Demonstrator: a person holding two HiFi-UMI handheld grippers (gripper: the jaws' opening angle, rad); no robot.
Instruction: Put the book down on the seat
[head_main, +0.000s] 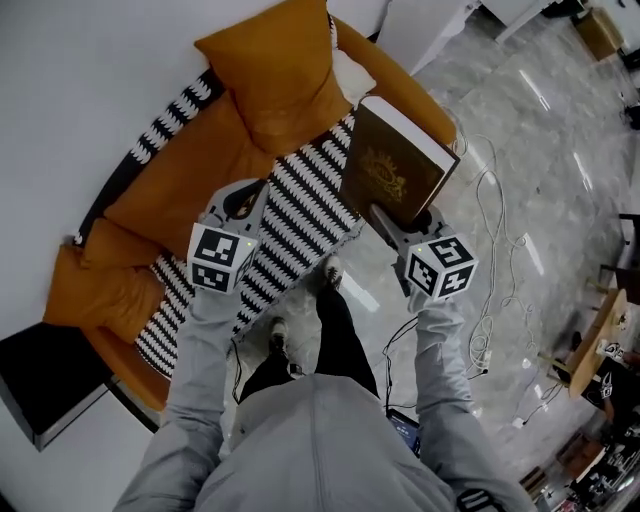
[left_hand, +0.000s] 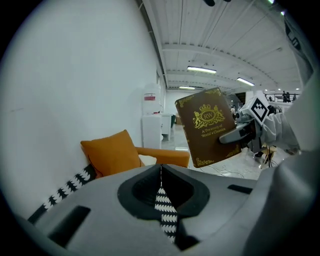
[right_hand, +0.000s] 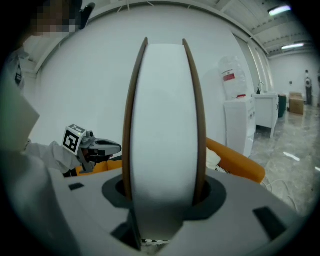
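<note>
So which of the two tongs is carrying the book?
The right tongs, clamped on the brown hardcover book at its lower edge; the left tongs are shut with nothing between them.

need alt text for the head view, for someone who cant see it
Seen from above, the right gripper holds a brown book with gold cover print over an orange sofa whose seat has a black-and-white patterned cover. The left gripper, empty, hangs over that seat. The person's grey sleeves and dark legs fill the bottom of the picture.
</note>
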